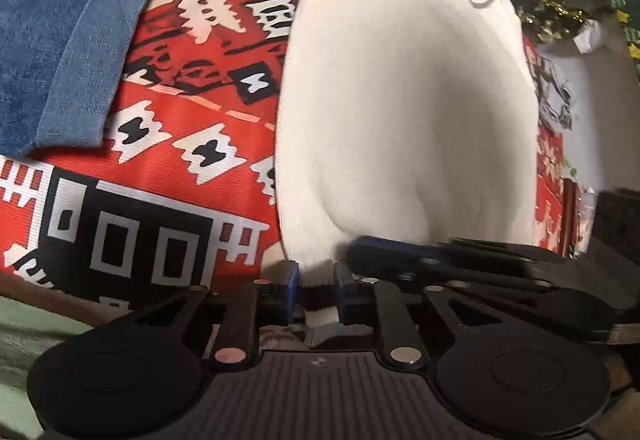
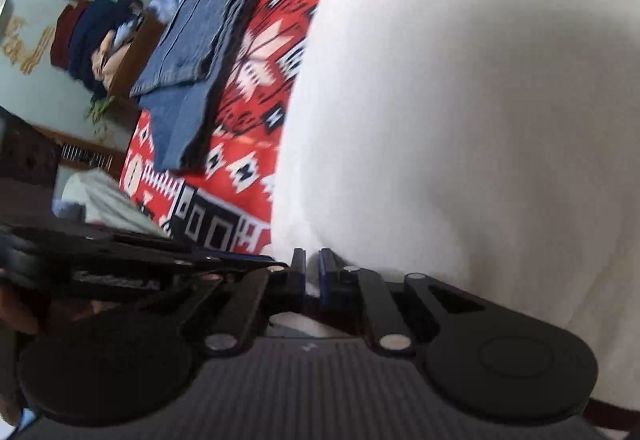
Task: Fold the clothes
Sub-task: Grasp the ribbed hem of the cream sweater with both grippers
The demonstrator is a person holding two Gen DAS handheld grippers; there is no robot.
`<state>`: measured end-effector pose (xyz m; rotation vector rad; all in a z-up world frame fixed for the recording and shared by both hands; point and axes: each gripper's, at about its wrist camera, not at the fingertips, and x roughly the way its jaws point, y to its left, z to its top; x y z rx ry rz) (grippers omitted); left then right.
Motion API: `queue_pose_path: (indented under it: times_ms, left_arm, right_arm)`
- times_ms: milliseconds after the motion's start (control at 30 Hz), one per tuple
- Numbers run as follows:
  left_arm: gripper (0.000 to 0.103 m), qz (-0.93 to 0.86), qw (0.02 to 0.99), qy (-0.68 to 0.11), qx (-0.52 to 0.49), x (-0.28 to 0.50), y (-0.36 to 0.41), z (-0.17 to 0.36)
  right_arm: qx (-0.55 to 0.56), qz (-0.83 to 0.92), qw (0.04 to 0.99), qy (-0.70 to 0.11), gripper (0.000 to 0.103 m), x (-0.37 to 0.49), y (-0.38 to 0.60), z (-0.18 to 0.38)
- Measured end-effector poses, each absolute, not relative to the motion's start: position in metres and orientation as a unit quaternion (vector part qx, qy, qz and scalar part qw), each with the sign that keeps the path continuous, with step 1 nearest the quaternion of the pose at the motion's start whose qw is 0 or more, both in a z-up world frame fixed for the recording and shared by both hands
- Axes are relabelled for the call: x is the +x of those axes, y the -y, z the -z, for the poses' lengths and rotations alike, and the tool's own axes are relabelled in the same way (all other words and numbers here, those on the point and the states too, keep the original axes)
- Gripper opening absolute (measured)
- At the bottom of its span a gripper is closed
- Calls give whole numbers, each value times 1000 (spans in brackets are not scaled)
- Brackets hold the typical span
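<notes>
A red blanket (image 1: 168,176) with black and white geometric figures covers the surface that carries the clothes. Folded blue jeans (image 1: 60,40) lie along its far left part, one corner reaching toward the near edge; in the right wrist view the same jeans run lengthwise away from the camera beside the white cloth. Past the blanket's right edge, gold tinsel (image 1: 548,14) and crumpled paper (image 1: 588,36) sit on a grey floor.

The white garment (image 1: 404,100) fills the middle of both views and blocks most of what lies behind it. It hangs up off the blanket, long axis running away from the grippers, a dark-striped trim at its far end.

The left gripper (image 1: 316,290) is closed down to a narrow gap on the garment's near hem, dark-banded cloth pinched between the blue pads. The right gripper (image 2: 312,272) is likewise nearly closed, white cloth at its tips; the two grippers sit just beside each other.
</notes>
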<state>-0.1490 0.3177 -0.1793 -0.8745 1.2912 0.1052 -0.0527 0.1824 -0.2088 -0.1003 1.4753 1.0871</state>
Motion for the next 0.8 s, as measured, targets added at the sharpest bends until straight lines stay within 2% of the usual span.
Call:
queue_pose_path:
  times_ms: [67,200,267,333,400,533,567,633,667,700,800]
  left_arm:
    - [18,-47,711,-577,-399,-148,-317,180]
    - [6,-57,717,-580,-382,-148,-314,176]
    - [6,-59,716,-576,-391,-151,-316,172]
    - [11,-60,710,-577,-400,-154,-318,170]
    - [33,-63,702,-584,-402,-156,-319,172]
    - [35,-56,695,-584,-416,-157,-317,177]
    - [34,-53,694,-583,-420,-156,-316,179]
    - [24,-47,692,-581,-426,-154,-313,183]
    - [10,-53,696,-582,-417,-153,-311,182]
    - [6,-61,700,-586,-404,-153,-310,180]
    - [6,-72,711,-588,-378,-157,-310,165]
  right_arm:
    - [-38,-462,612,-640,9,-49,-176,208]
    - [-39,-467,615,-634,9,-53,-173,205]
    - [-36,-466,619,-631,9,-54,-171,203]
    - [-32,-463,618,-634,9,-54,-169,204]
    - [-33,-460,617,-637,9,-54,-166,205]
    - [-27,-457,619,-638,9,-53,-162,205]
    - [-27,-457,619,-638,9,-53,-162,205]
    - [-30,-458,618,-639,9,-54,-163,206]
    - [-31,-458,617,-640,9,-54,-164,206]
    - [-33,-457,616,-640,9,-54,-165,207]
    - [-37,-457,613,-643,9,-55,-168,210]
